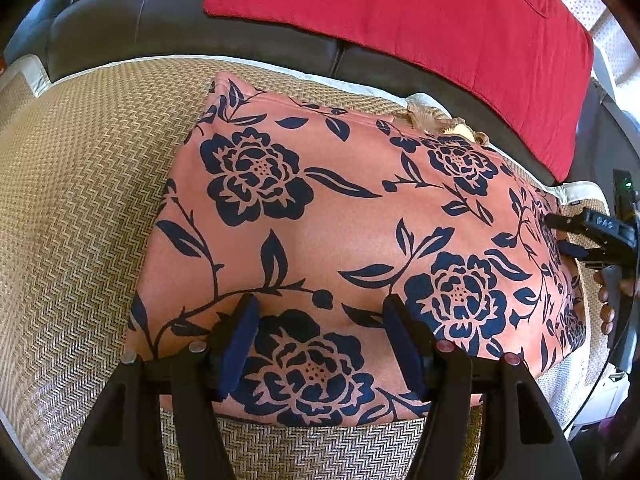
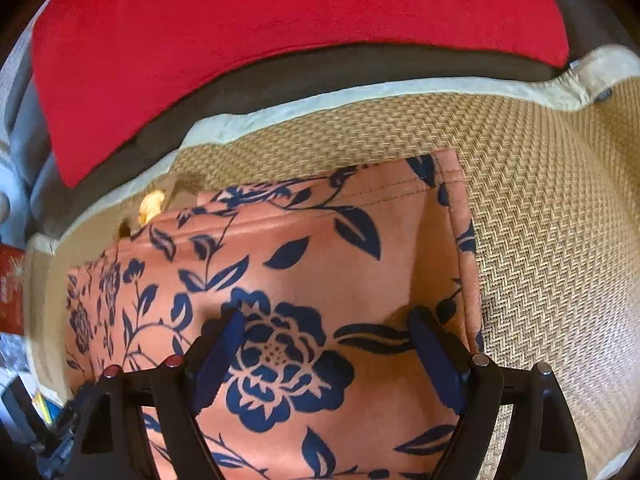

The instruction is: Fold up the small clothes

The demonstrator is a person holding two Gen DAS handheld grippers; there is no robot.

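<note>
A salmon-pink garment with dark blue flowers (image 1: 340,216) lies folded flat on a woven tan mat (image 1: 80,200). My left gripper (image 1: 320,308) is open, its blue pads spread over the garment's near edge, holding nothing. My right gripper (image 1: 560,234) shows at the garment's right edge in the left wrist view. In the right wrist view the same garment (image 2: 320,260) fills the middle, and my right gripper (image 2: 324,320) is open above a large flower near the garment's hemmed edge. A tan scrap (image 1: 424,120) peeks out past the garment's far edge.
A red cushion (image 1: 420,32) leans on the dark grey sofa back (image 1: 160,20) behind the mat. It also shows in the right wrist view (image 2: 240,40). The mat has a pale cloth border (image 2: 360,92). Clutter lies off the mat's left side (image 2: 12,288).
</note>
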